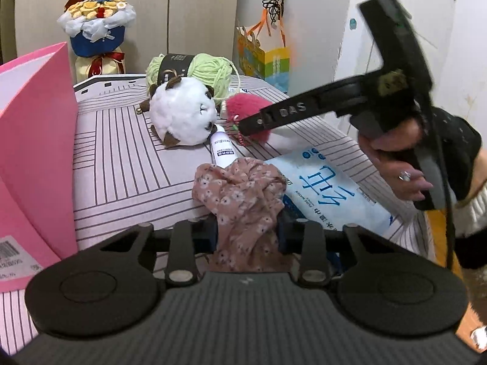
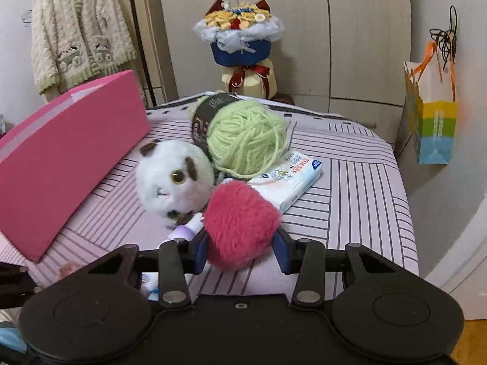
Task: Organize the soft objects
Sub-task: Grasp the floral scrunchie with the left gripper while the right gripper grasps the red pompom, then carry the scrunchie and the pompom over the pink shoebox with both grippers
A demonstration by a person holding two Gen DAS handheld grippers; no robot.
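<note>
In the left wrist view, my left gripper (image 1: 248,228) is shut on a crumpled brown-pink floral cloth (image 1: 240,191) at the near edge of the striped table (image 1: 121,158). My right gripper (image 2: 242,246) is shut on a fluffy pink plush (image 2: 240,219), its blue pads pressing both sides. The left wrist view shows that gripper (image 1: 248,127) reaching in from the right, held by a person's hand (image 1: 395,164), with the pink plush (image 1: 243,105) at its tips. A white round plush (image 2: 170,176) and a green yarn ball (image 2: 246,140) lie just behind.
A tall pink box (image 1: 33,140) stands along the table's left side. A blue wipes pack (image 1: 328,188) and a white tube (image 1: 222,149) lie by the cloth, and a tissue pack (image 2: 292,176) lies beside the yarn. A bouquet (image 2: 240,39) and a gift bag (image 2: 432,121) stand behind.
</note>
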